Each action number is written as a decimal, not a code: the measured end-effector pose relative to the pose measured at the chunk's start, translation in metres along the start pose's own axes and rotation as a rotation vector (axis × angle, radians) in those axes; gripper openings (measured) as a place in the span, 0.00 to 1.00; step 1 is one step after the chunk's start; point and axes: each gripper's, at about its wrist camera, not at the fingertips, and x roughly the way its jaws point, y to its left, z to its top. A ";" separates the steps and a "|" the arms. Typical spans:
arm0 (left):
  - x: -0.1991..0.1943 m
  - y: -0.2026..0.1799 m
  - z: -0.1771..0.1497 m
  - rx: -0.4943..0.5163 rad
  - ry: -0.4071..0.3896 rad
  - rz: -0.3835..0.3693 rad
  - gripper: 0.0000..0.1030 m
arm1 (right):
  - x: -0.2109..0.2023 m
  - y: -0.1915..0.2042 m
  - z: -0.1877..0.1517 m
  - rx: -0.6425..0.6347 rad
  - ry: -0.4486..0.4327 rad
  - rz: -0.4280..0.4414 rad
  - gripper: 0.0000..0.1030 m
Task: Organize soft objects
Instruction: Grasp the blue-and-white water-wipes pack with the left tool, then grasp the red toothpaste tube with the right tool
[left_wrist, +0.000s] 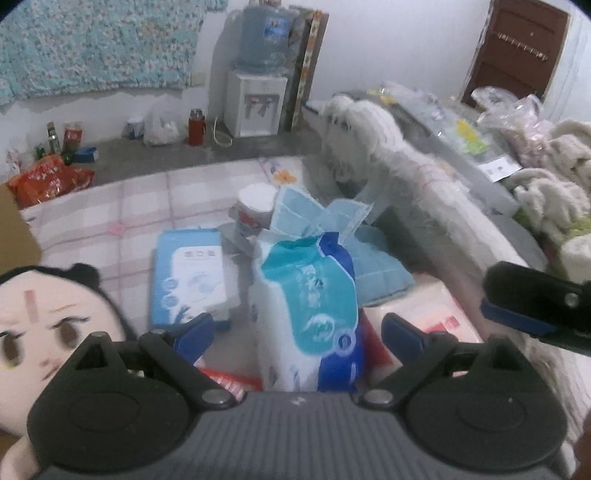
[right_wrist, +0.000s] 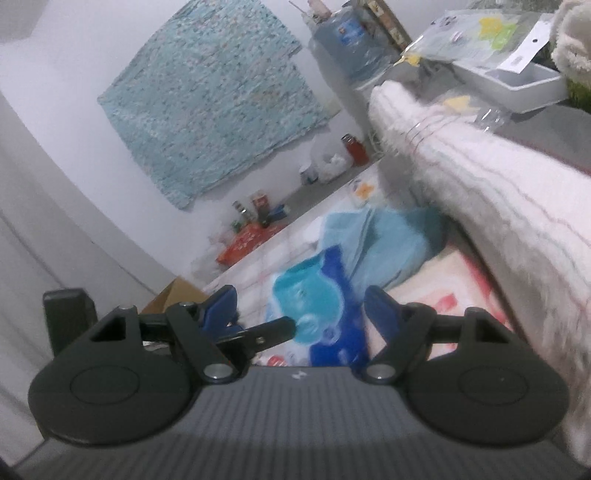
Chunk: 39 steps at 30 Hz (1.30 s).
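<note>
A plush doll with black hair is seen at the far left of the left wrist view, lying on a checked pink sheet. Just right of it a flat blue wipes pack is laid on the sheet. Next comes a tall blue-and-teal tissue bag, standing upright between the blue fingertips of the left gripper; the jaws are held wide and no pad is seen touching the bag. Behind the bag a white cup and a folded light-blue cloth are piled. A pale pink pack is found to the right of the bag, partly under it. Further right a fluffy white blanket is draped along the edge. At the right margin one finger of the right gripper is seen.

In the right wrist view, blurred, the right gripper is held wide above the same bag, nothing being gripped, and a finger of the left gripper is seen crossing in front of its left finger. The blanket fills the right side.
</note>
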 end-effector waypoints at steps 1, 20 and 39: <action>0.009 -0.002 0.002 -0.002 0.014 0.006 0.95 | 0.003 -0.002 0.002 -0.005 -0.003 -0.006 0.75; 0.039 0.011 0.008 -0.110 0.092 -0.015 0.63 | 0.014 -0.024 -0.002 -0.038 0.002 -0.069 0.75; -0.143 0.083 0.006 -0.258 -0.144 -0.140 0.62 | 0.086 0.067 -0.039 -0.638 0.400 -0.007 0.56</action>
